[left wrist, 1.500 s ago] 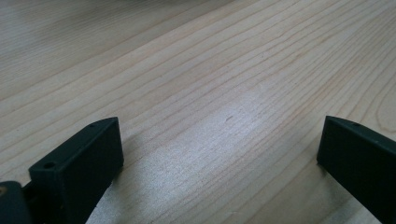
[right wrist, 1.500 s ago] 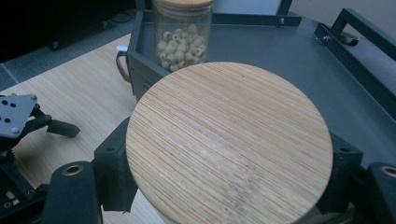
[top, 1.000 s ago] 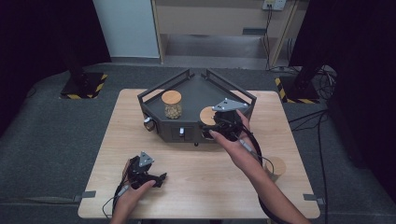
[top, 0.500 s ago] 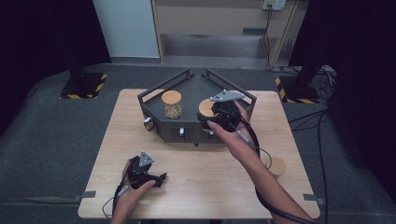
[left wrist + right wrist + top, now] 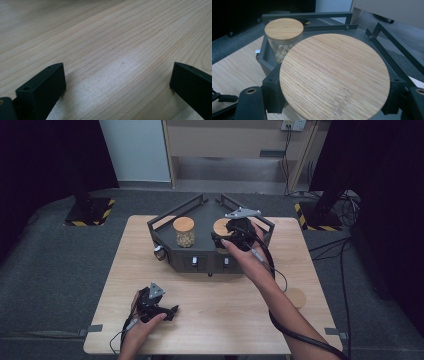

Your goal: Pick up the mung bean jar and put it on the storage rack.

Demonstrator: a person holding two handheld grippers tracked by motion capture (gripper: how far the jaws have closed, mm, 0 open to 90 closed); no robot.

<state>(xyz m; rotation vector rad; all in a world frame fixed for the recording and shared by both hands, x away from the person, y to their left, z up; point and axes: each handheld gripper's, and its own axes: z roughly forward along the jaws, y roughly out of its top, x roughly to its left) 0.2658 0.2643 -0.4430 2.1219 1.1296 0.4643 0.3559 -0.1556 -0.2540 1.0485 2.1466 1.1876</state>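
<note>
Nearest to you, your left gripper [image 5: 159, 309] is resting on the near left part of the table [image 5: 230, 320]. Its jaws are standing wide apart and nothing is lying between them; in the left gripper view only bare wood is showing there.

Farther away, your right gripper [image 5: 231, 234] is reaching over the dark tray [image 5: 165, 226] in the far middle of the table. Its jaws are clamping a jar by its round wooden lid [image 5: 334, 76], one jaw on each side of the rim, so the lid is sitting flat between the fingers [image 5: 273, 93] and is facing upward. The body of the jar is hidden under the lid and the hand, so I cannot tell if it is standing on the tray or hanging just above it.

To the left of this jar, a second jar [image 5: 184, 232] with the same kind of lid is standing upright in the tray, with small pale pieces inside. The two jars are near each other but apart. I think this gap is the thing to watch: any move to the left is bringing the held jar toward its neighbour. A loose wooden lid [image 5: 295, 297] is lying on the table at the near right, beside your right forearm.
</note>
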